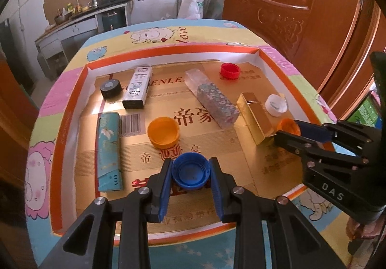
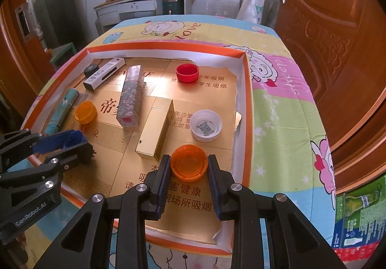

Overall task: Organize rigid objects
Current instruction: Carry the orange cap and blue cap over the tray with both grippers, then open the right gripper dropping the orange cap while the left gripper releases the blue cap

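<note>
My left gripper (image 1: 190, 171) is shut on a blue bottle cap (image 1: 190, 172), low over the front of the tray. My right gripper (image 2: 188, 167) is shut on an orange cap (image 2: 189, 165) near the tray's right front; it shows in the left wrist view (image 1: 288, 128) too. In the tray lie a yellow-orange cap (image 1: 162, 132), a red cap (image 1: 230, 70), a white cap (image 1: 276, 105), a black cap (image 1: 111, 88), a gold box (image 1: 254, 119), a patterned clear box (image 1: 213, 97), a black-and-white box (image 1: 137, 87) and a teal box (image 1: 109, 151).
The shallow orange-rimmed tray (image 1: 70, 129) with a gold cardboard floor sits on a table with a cartoon sheep cloth (image 2: 284, 105). A brown door (image 2: 337, 40) stands at right. A green carton (image 2: 359, 211) lies off the table's right.
</note>
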`<control>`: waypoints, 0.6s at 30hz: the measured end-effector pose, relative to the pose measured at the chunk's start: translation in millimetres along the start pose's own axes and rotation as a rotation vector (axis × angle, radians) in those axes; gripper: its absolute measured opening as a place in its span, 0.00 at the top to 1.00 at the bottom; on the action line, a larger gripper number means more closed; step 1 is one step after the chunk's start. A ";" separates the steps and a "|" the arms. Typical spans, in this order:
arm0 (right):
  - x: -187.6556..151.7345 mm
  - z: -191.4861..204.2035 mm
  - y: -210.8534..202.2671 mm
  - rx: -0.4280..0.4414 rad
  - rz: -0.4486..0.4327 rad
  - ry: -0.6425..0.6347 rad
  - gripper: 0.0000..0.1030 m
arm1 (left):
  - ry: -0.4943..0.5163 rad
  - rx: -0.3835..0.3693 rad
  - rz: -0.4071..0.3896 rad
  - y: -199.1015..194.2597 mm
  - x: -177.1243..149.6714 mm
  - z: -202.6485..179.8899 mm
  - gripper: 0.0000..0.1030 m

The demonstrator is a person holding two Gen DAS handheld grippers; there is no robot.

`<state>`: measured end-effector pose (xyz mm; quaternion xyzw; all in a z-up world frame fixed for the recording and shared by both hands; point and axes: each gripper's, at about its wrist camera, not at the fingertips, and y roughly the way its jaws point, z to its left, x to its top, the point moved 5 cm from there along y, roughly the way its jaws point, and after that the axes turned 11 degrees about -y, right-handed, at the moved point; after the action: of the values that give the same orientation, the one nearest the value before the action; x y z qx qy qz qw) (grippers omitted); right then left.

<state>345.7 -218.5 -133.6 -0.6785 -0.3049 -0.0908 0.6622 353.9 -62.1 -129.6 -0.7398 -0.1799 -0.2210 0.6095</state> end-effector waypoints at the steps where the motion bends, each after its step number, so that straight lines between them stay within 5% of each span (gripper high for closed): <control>1: -0.1 -0.1 -0.2 -0.001 0.000 0.000 0.71 | 0.005 0.009 -0.005 0.3 -0.1 0.2 0.71; 18: -0.6 0.0 0.2 0.009 -0.013 0.003 0.70 | 0.013 0.038 -0.050 4.9 3.1 2.6 0.69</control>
<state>345.4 -218.6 -134.1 -0.6733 -0.3087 -0.0946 0.6652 359.4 -60.5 -132.3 -0.7221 -0.1985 -0.2375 0.6187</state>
